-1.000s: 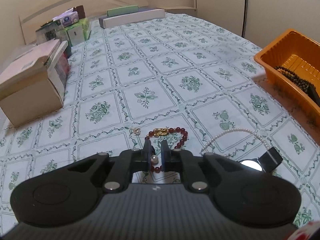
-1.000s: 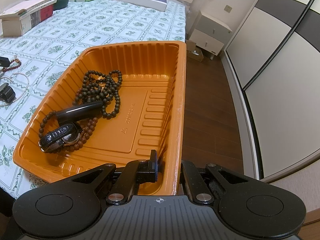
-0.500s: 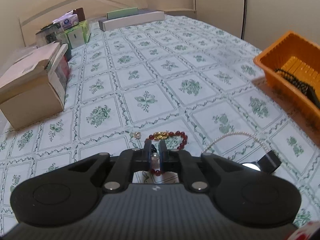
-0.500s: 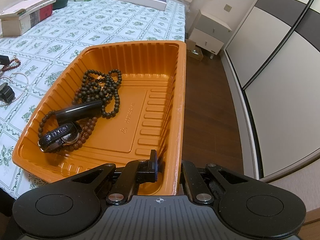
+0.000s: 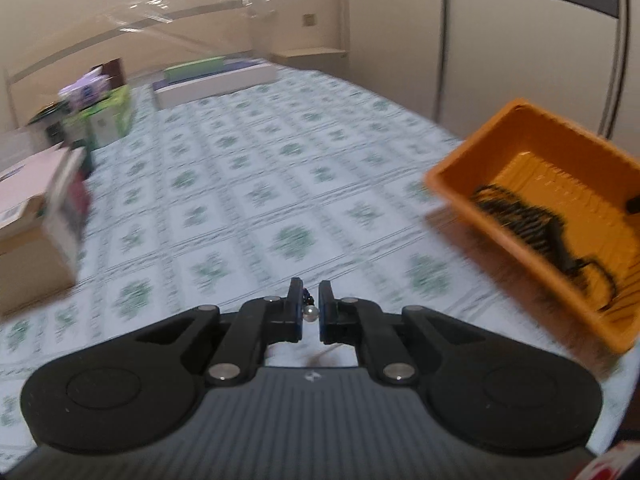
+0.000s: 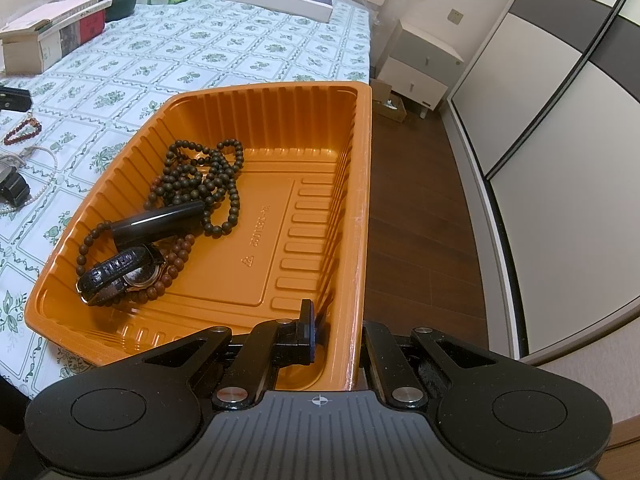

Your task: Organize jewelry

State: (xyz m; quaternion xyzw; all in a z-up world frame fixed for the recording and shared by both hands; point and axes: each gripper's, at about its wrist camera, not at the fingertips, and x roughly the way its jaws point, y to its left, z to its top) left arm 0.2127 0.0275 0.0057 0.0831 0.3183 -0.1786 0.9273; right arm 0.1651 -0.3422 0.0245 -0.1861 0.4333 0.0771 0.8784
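While left view is smeared by blur, left gripper [image 5: 309,305] seems clamped on small pearl earring [image 5: 309,313], bead showing between narrow jaws, raised above floral tablecloth [image 5: 248,200], left of orange tray [image 5: 452,192]. Right gripper [image 6: 334,330] pinches tray's near right wall, one finger inside, other outside. Inside tray: dark bead necklace [image 6: 208,176], black tube [image 6: 160,222], wristwatch [image 6: 120,276]. Left of tray on cloth: red bead bracelet [image 6: 24,132], pearl strand [image 6: 40,188].
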